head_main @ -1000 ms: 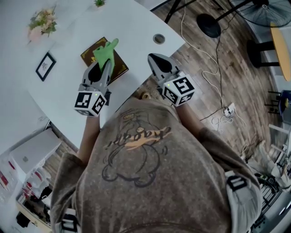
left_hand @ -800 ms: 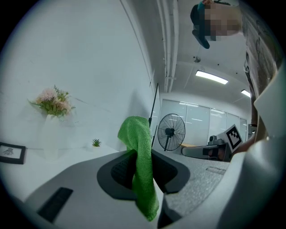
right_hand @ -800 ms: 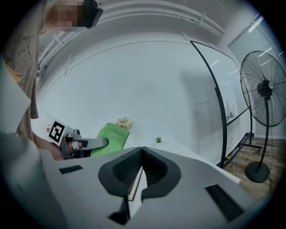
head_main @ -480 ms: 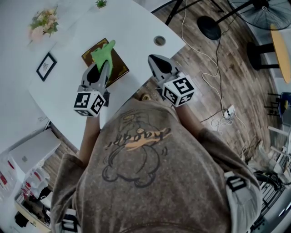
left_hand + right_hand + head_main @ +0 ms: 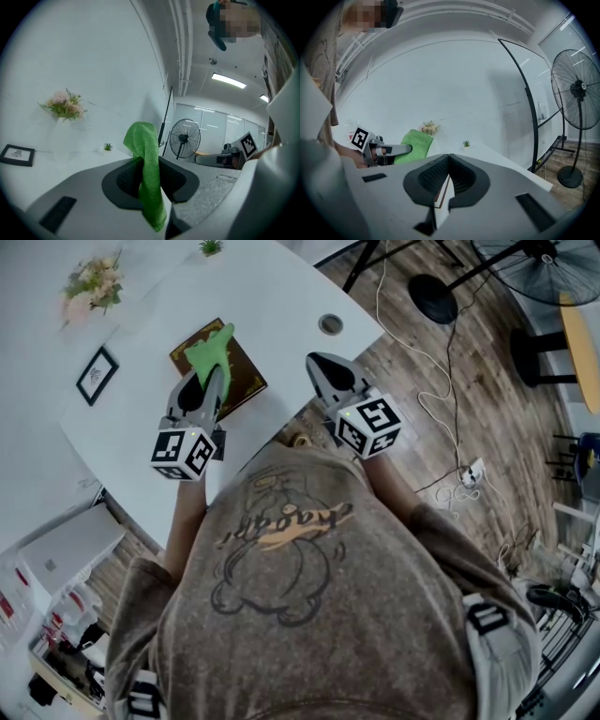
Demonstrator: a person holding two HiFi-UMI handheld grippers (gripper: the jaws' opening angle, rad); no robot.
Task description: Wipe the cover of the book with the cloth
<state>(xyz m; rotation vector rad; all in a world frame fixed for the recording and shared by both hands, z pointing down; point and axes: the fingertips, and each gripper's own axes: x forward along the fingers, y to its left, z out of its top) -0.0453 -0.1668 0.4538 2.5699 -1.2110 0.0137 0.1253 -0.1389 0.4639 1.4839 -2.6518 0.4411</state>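
Note:
A brown book (image 5: 242, 371) lies on the white table (image 5: 281, 296), near its front edge. The green cloth (image 5: 210, 351) hangs over the book's middle, and my left gripper (image 5: 217, 373) is shut on its near end. In the left gripper view the cloth (image 5: 149, 183) is pinched between the jaws and folds over above them. My right gripper (image 5: 315, 360) hovers at the table edge to the right of the book, shut and holding nothing. In the right gripper view my gripper (image 5: 449, 156) has its jaws touching, with the left gripper (image 5: 382, 150) and the cloth (image 5: 415, 144) to its left.
A framed picture (image 5: 94, 377), a vase of flowers (image 5: 88, 287) and a small plant (image 5: 204, 247) stand farther back on the table. A round cable hole (image 5: 330, 324) sits near the right edge. Cables and a fan base (image 5: 429, 292) lie on the wooden floor.
My left gripper and the cloth have drifted slightly left over the book. The right gripper has stayed where it was.

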